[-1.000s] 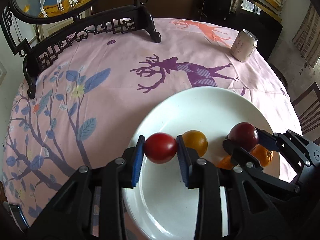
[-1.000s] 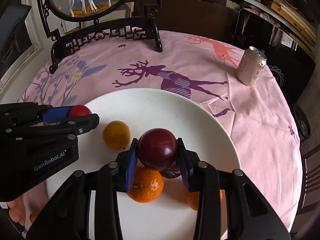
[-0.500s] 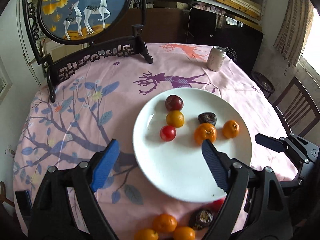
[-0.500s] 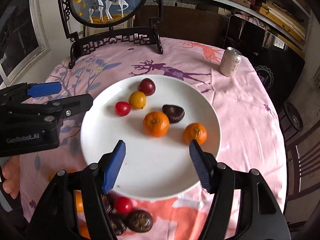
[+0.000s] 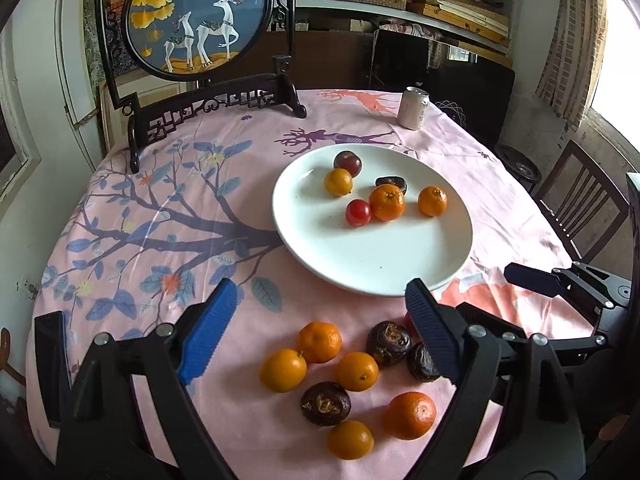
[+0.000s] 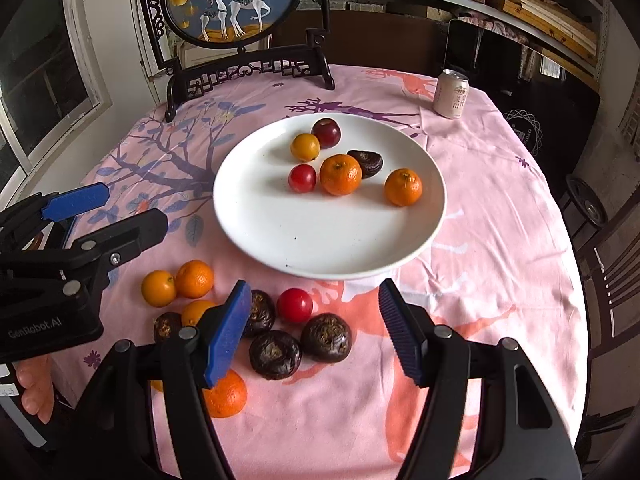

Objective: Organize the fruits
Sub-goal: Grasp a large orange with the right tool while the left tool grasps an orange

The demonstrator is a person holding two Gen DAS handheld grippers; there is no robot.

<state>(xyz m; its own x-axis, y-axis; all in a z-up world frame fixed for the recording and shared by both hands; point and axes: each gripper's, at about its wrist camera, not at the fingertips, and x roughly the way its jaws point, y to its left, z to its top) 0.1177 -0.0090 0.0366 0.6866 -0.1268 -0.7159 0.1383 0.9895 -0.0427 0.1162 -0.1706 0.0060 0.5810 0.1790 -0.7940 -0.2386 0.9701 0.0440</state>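
Left wrist view: the left gripper (image 5: 320, 336) hangs spread and empty above the loose fruit on the cloth (image 5: 120, 208), where a second ago it pinched a red cherry tomato (image 5: 357, 212) over the plate (image 5: 380, 272). That tomato now lies on the plate, touching a mandarin (image 5: 387, 202). The right gripper (image 6: 316, 332) was likewise pinching a dark plum (image 6: 326, 133) then; now its jaws stand apart with nothing between them, and the plum rests at the plate's far side beside a yellow fruit (image 6: 305, 147). Both tools have pulled back from the plate toward the near edge of the table. So two more pieces are delivered, making six on the plate, and the hands look free for the next pair. Left on the cloth near the plate's front rim is the pile (image 6: 256, 320): several mandarins, some dark wrinkled fruits and one red tomato (image 6: 295, 305). The job seems under halfway done.
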